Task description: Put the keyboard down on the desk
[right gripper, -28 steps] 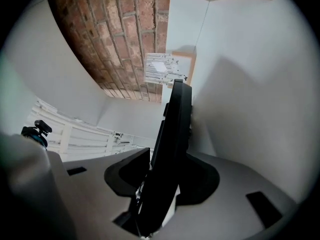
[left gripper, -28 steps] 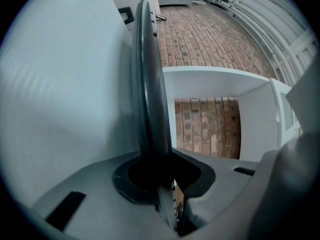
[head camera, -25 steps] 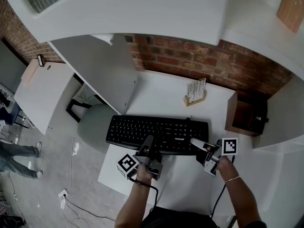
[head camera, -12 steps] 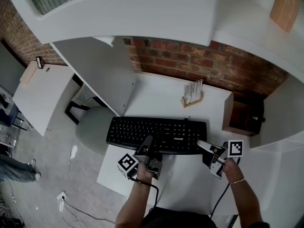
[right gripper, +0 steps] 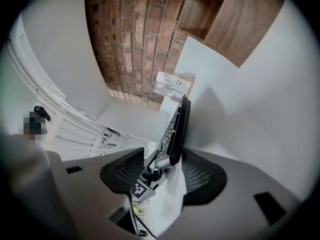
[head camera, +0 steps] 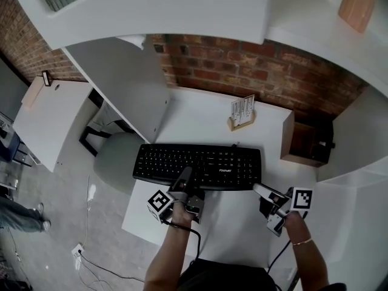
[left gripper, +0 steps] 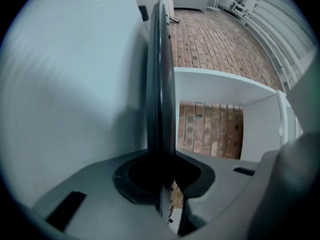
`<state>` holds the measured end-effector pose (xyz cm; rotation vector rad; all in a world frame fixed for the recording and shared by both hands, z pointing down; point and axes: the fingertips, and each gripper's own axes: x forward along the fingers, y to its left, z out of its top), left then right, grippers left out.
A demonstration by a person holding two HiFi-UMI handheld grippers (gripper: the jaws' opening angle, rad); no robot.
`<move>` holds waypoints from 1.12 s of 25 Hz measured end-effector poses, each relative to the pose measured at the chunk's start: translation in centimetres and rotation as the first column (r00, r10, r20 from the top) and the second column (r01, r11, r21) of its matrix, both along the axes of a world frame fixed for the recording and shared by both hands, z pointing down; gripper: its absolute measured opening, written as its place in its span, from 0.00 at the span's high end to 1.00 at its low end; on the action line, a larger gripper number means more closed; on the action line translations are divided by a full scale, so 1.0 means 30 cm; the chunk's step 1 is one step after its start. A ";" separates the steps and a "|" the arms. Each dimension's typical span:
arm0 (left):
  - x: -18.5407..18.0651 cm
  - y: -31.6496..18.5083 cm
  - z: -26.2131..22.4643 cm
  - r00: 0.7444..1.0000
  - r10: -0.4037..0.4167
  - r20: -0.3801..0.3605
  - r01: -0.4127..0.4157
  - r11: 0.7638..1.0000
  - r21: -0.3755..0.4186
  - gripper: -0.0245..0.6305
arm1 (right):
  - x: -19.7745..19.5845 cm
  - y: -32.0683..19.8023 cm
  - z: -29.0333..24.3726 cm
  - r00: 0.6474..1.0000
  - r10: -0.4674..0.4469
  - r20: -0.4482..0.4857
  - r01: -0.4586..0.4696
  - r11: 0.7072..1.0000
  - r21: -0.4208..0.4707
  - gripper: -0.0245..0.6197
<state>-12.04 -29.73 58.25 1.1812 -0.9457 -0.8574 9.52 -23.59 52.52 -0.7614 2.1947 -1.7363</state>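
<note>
1. Black keyboard [head camera: 197, 165] lies flat on the white counter [head camera: 203, 111], its long side running left to right, near a brick wall [head camera: 242, 71].
2. Left tool [head camera: 184, 176] is clamped on the keyboard's near edge, left of middle.
3. Right tool [head camera: 259, 190] sits just off the keyboard's near right corner; its jaws are opening, with the pads clear of the keyboard.
</note>
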 end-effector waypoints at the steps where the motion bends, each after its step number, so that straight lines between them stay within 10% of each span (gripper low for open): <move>1: -0.002 0.000 0.008 1.000 0.001 -0.001 -0.001 1.000 -0.002 0.85 | 0.001 0.013 -0.002 1.000 0.009 -0.003 -0.009 1.000 -0.001 0.63; 17: -0.004 -0.007 0.006 0.990 0.082 0.116 -0.070 0.992 -0.105 0.81 | -0.275 0.133 -0.006 0.999 -0.001 0.037 0.003 0.999 -0.050 0.63; 28: 0.076 0.039 0.015 0.903 0.349 0.252 -0.295 0.928 -0.230 0.64 | -0.372 0.050 0.083 0.996 0.022 -0.086 -0.030 0.995 -0.094 0.63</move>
